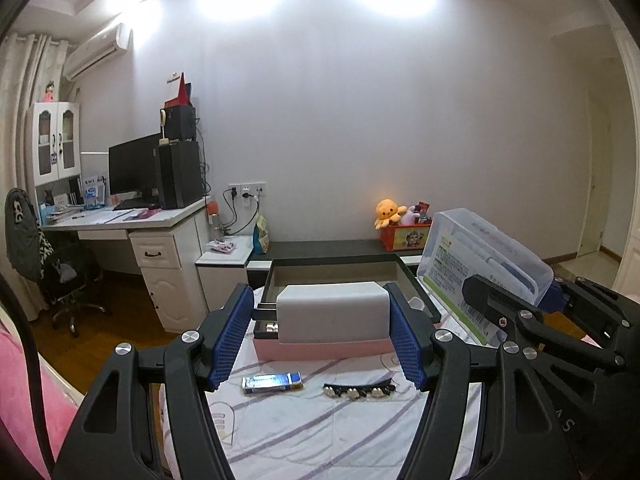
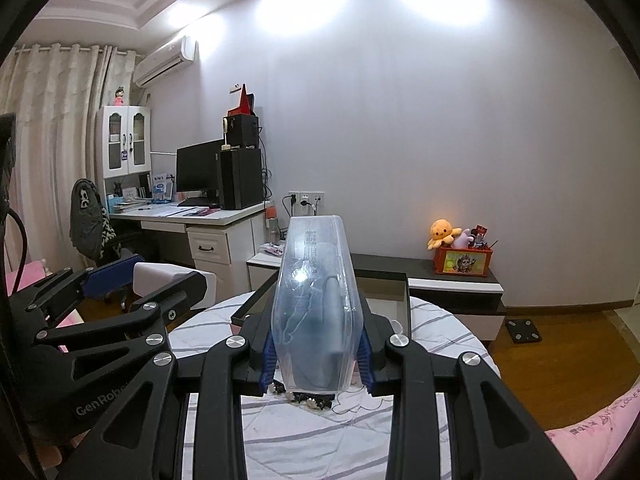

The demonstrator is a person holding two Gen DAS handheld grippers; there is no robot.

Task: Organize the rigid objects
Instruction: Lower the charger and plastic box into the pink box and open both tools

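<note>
My left gripper (image 1: 320,332) is shut on a grey-white rounded box (image 1: 333,312) and holds it above a pink box (image 1: 324,349) on the striped bed sheet. My right gripper (image 2: 316,356) is shut on a clear plastic case (image 2: 316,300) with a blue item inside; in the left wrist view the case (image 1: 480,256) is held up at the right. A dark open tray (image 1: 340,270) lies behind the boxes. A small blue-and-white packet (image 1: 272,383) and a black hair clip with beads (image 1: 358,390) lie on the sheet near me.
A small black box (image 1: 266,322) sits left of the pink box. A desk (image 1: 120,220) with monitor stands at left, a low dark bench (image 1: 320,248) with an orange toy box (image 1: 404,236) by the wall. Pink bedding (image 2: 600,432) lies at right.
</note>
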